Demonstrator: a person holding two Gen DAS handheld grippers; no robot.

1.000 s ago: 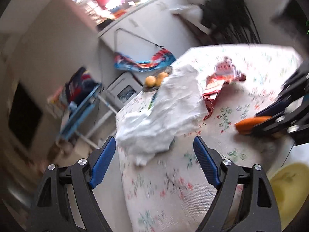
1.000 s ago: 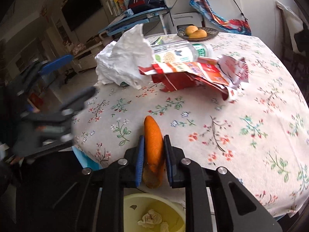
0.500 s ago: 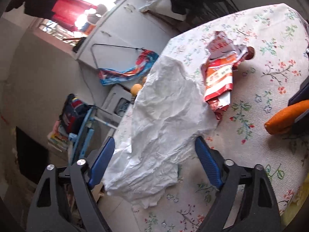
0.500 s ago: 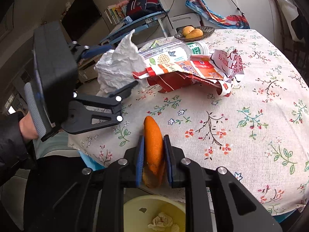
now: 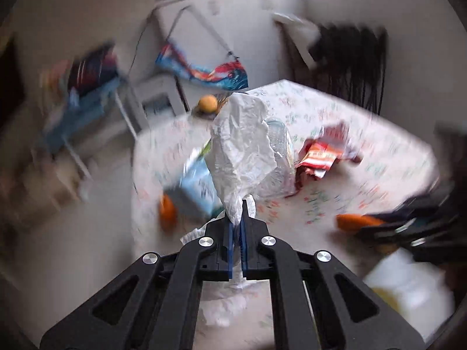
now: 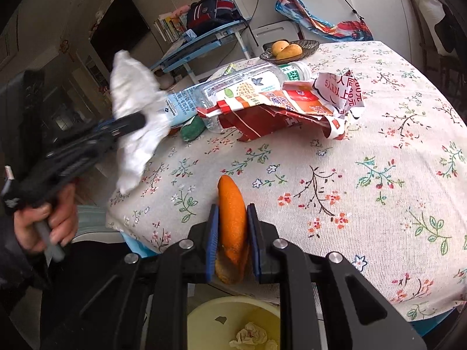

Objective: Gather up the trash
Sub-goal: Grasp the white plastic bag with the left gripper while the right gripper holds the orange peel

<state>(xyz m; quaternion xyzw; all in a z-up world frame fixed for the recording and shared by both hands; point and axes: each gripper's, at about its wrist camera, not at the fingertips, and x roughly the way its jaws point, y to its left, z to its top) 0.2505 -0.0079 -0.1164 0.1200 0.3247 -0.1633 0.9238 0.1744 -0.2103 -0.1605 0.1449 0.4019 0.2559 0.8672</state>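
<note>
Left gripper (image 5: 237, 218) clamped on white paper (image 5: 243, 145), right gripper (image 6: 232, 242) clamped on orange peel (image 6: 232, 213) over bin (image 6: 204, 318); bottle (image 6: 251, 84), red wrapper (image 6: 280, 108) remain mid-tabletop.

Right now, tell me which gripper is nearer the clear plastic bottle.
Left. The left gripper, shut on the white tissue, hangs just beside the clear plastic bottle; the right gripper, holding the orange peel, sits back at the table edge.

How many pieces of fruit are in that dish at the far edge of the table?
2 show: two yellow-orange fruits side by side in the dark dish, one at left, one at right. More could be hidden behind them.
</note>
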